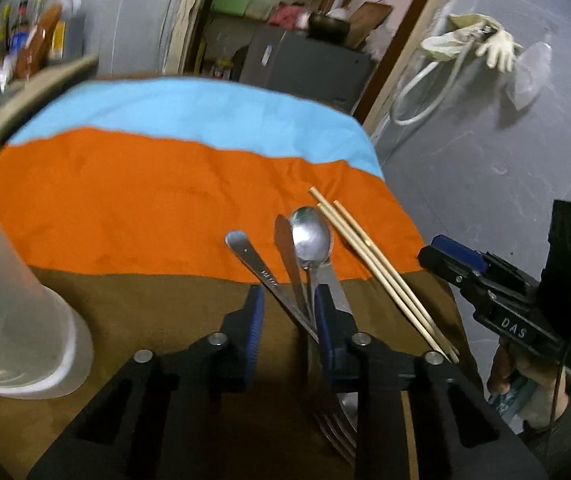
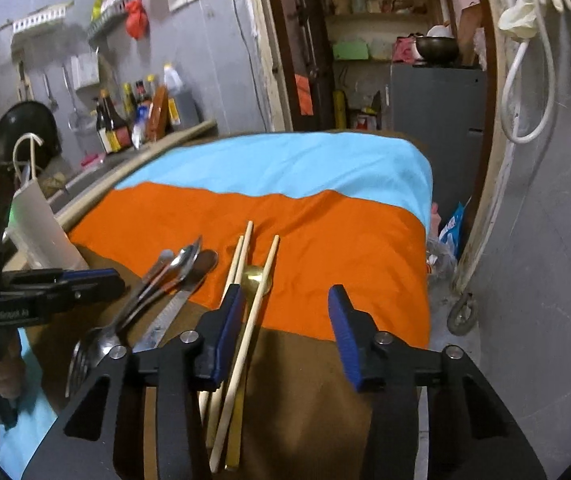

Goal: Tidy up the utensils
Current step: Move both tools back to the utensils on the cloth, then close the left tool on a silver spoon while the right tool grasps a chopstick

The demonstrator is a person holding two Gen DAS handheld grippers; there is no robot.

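A table [image 1: 133, 200] is seen draped in a cloth banded blue, orange and brown. Near its right side a cluster of steel utensils is laid: a spoon [image 1: 311, 238], a knife [image 1: 285, 248] and a fork [image 1: 335, 428], their handles crossing. The left gripper [image 1: 289, 312] is held over these handles, its blue-padded fingers [image 1: 255, 312] narrowly parted around them; whether the pads press on them cannot be told. Just right of the cluster, wooden chopsticks [image 2: 241, 320] and a brass spoon [image 2: 257, 278] are laid. The right gripper [image 2: 285, 320] is held above them, fingers [image 2: 343, 320] partly open, gripping nothing. A white tumbler [image 1: 13, 300] is stood at the left.
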